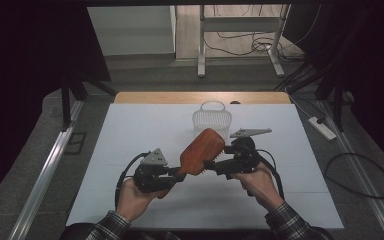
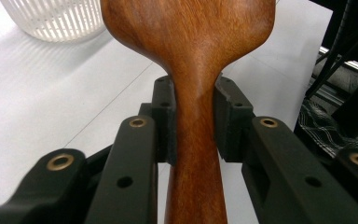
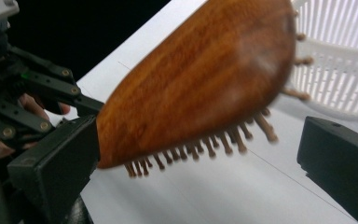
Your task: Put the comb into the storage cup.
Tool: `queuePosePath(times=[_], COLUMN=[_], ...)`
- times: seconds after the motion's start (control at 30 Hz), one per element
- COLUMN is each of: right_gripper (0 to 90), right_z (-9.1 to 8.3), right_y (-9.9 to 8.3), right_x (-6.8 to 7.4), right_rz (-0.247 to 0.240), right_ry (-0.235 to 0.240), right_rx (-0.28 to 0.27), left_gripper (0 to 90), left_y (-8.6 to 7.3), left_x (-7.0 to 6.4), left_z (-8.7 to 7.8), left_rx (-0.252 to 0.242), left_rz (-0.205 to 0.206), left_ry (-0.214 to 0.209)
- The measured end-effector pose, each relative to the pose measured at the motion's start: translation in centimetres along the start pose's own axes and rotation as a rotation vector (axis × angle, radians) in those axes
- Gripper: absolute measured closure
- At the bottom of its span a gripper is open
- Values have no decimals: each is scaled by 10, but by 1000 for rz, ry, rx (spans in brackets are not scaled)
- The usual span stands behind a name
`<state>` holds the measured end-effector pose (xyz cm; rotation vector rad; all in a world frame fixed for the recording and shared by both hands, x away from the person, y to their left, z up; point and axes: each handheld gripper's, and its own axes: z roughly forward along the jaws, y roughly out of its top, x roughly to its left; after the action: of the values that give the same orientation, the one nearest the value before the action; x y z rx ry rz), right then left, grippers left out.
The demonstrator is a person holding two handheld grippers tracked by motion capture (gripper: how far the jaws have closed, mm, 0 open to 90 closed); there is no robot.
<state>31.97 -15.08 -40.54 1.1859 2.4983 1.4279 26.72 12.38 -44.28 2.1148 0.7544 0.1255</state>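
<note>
Both tools are black: left tool (image 1: 172,172), right tool (image 1: 215,164), with brass screws, grey three-cornered plates, black cables; plaid sleeves (image 1: 109,227) at 6 o'clock.

A white basket (image 1: 212,119) with thin slats stands on the white table (image 1: 130,150), near its far edge. Past the table, a power strip (image 1: 322,128) and black cables (image 1: 360,175) lie on the grey floor (image 1: 40,150).

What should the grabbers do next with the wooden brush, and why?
Probably close the right gripper on the hairbrush head: its jaws stand open on either side of the head, while the left gripper already clamps the handle. The white basket waits just behind.
</note>
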Motion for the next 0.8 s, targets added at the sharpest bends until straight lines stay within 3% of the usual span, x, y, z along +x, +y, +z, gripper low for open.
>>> queuePosePath(times=[0.3,0.67,0.8], right_gripper=[0,0,43], right_z=[9,21,23], right_y=[9,16,17], right_x=[-1,1,0], right_rz=[44,67,95], right_ry=[46,63,83], right_rx=[-5,0,-13], left_gripper=[721,721,721], left_y=[2,3,3], left_x=[-2,-4,-5], left_z=[-1,-3,-4], left_rx=[-21,-46,-51], left_rz=[10,24,27], left_ry=[2,14,14])
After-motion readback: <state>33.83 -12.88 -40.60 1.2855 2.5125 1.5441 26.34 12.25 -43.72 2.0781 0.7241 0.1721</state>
